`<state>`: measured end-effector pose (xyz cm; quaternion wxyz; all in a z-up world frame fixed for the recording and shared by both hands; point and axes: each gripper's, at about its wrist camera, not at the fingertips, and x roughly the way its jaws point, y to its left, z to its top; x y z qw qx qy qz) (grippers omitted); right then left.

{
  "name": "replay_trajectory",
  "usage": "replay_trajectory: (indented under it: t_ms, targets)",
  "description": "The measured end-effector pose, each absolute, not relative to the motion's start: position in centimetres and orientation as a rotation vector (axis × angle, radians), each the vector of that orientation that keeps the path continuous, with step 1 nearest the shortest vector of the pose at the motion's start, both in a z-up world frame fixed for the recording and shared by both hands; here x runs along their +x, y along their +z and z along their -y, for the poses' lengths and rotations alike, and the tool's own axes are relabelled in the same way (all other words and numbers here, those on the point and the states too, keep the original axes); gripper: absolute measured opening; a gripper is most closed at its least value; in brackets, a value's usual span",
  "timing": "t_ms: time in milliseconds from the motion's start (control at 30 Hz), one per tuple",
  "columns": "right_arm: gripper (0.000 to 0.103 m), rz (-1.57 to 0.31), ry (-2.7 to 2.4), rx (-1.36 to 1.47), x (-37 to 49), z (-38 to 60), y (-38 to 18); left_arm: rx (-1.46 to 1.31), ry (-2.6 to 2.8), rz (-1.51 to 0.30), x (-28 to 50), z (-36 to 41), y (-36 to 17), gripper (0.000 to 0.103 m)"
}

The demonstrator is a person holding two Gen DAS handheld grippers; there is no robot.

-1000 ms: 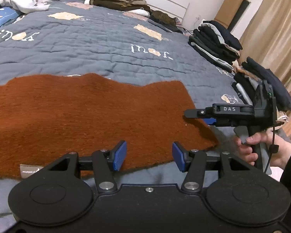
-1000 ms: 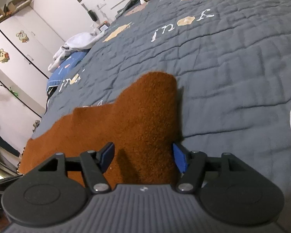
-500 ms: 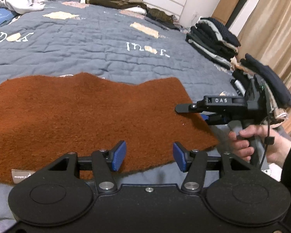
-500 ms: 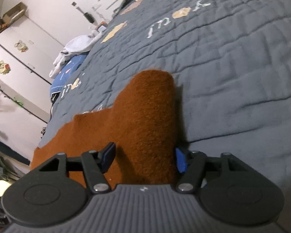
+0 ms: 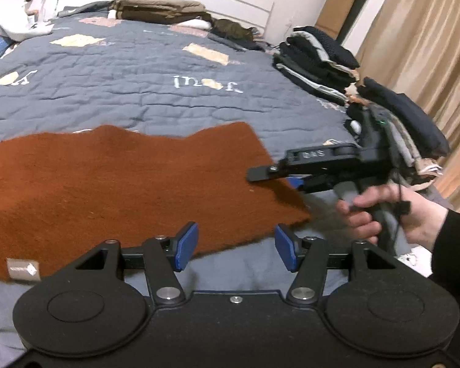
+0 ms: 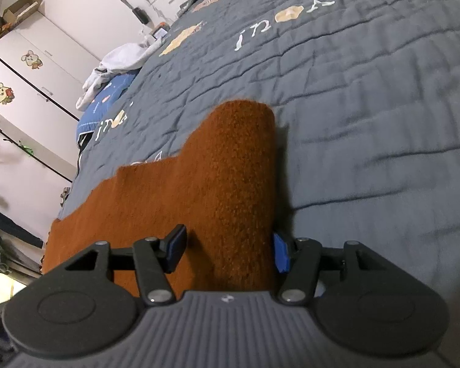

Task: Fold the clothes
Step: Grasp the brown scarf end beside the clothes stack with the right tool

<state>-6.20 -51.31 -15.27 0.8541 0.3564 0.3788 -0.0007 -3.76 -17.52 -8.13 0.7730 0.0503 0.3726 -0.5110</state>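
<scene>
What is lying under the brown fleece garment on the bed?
The brown fleece garment lies on a grey quilted bedspread, visible around it. Anything between them is covered.

From my left camera, the garment (image 5: 122,184) lies flat across the near part of the bed (image 5: 138,86), its tag (image 5: 23,269) at the near left edge. My right gripper (image 5: 294,178) sits over the garment's right corner. Stacks of folded clothes (image 5: 319,61) line the bed's right edge; another pile (image 5: 159,6) lies along the headboard.
</scene>
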Motion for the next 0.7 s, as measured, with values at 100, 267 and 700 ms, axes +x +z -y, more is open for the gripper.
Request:
replay_trajectory:
  t_ms: [100, 267, 700]
  targets:
    - [0.058, -0.804, -0.001, 0.756, -6.1, 51.3, -15.5, 0.139, -1.118, -0.783, -5.1, 17.8, -8.1, 0.055]
    - [0.029, -0.812, -0.026, 0.766, -6.2, 51.1, -15.5, 0.126, -1.102, -0.748, -5.7, 18.0, -7.6, 0.055]
    - [0.009, -0.637, -0.152, 0.864, -8.3, 53.1, -13.7, 0.097, -1.027, -0.737, -5.1, 17.0, -7.3, 0.055]
